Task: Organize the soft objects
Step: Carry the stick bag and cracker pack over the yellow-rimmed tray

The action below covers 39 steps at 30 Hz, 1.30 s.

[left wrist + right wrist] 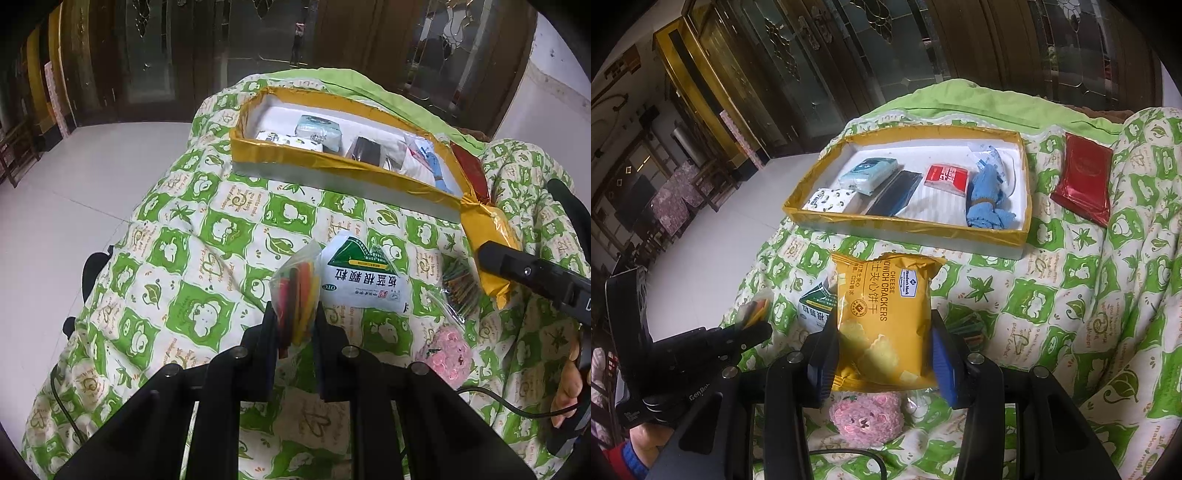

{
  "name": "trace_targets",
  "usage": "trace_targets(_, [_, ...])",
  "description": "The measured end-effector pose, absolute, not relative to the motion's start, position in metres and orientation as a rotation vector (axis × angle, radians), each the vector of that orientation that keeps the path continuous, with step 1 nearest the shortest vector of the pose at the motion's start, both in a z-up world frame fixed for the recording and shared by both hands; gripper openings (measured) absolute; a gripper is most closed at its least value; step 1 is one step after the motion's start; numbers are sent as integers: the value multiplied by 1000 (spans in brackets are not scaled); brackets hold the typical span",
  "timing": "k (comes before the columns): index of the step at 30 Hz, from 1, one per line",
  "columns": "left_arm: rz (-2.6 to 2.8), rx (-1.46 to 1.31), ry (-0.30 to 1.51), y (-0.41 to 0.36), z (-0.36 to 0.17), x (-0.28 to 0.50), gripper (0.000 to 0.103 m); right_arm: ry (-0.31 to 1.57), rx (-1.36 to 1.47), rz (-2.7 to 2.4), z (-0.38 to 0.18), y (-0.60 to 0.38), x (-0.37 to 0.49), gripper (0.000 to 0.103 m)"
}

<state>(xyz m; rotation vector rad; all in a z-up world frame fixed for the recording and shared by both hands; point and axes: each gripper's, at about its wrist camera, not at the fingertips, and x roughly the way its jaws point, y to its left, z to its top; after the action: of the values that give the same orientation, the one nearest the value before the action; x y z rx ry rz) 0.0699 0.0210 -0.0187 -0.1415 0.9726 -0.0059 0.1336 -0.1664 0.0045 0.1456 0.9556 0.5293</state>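
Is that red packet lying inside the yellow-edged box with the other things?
No, the red packet lies on the green quilt beside the box, outside its right wall.

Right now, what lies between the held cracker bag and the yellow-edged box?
Only bare green-patterned quilt lies between the cracker bag and the box; the right wrist view shows it.
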Motion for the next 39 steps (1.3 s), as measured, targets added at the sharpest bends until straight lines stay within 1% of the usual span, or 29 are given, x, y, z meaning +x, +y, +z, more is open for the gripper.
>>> trace_targets(8, [-4, -139, 946, 27, -4, 77, 16, 944, 147, 490, 9, -174, 136, 48])
trace_targets(23, [-5, -106, 898, 41, 27, 113, 16, 899, 193, 455, 45, -195, 156, 48])
trace_targets(32, [-18, -75, 902, 36, 26, 132, 16, 890, 158, 453, 71, -191, 188, 48])
trace_targets(39, [-22, -62, 905, 34, 25, 145, 16, 887, 182, 463, 88, -183, 221, 48])
